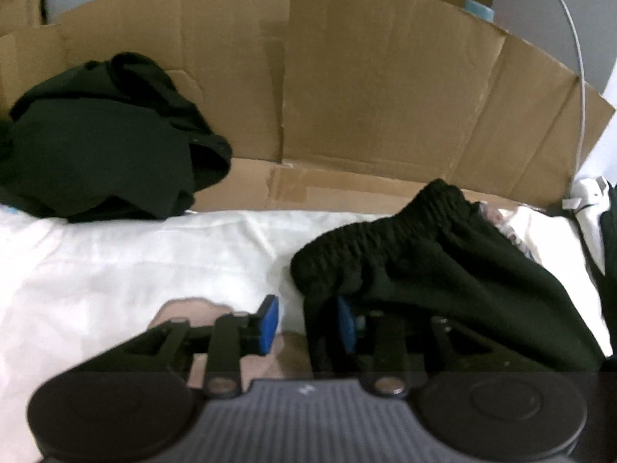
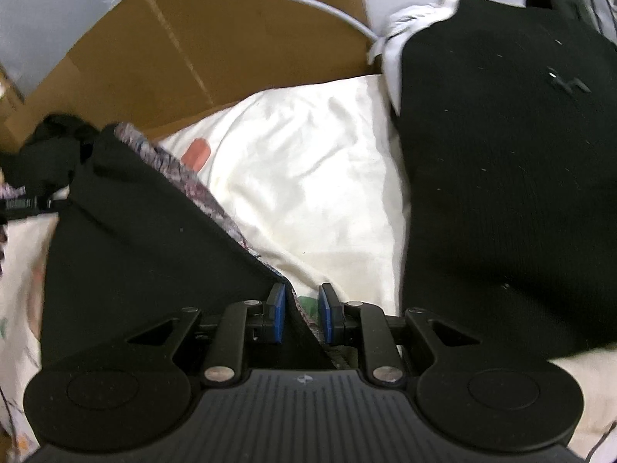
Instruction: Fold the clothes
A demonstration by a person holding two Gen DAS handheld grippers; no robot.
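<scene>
We see a flattened cardboard sheet [image 1: 347, 77] standing behind the white bedsheet [image 1: 115, 270], a white cable [image 1: 578, 77] trailing down beside it at right.

Left gripper [image 1: 308, 322]: right pad mostly hidden under a fold of the black garment [image 1: 435, 270]; whether it presses the cloth cannot be told.
Dark heap [image 1: 100, 142]: cut off at the left edge, blurred.
Folded black garment [image 2: 509, 177]: runs past the right edge.
Pale blue object [image 1: 478, 9]: behind the cardboard [image 1: 347, 77], possibly a bottle cap.
</scene>
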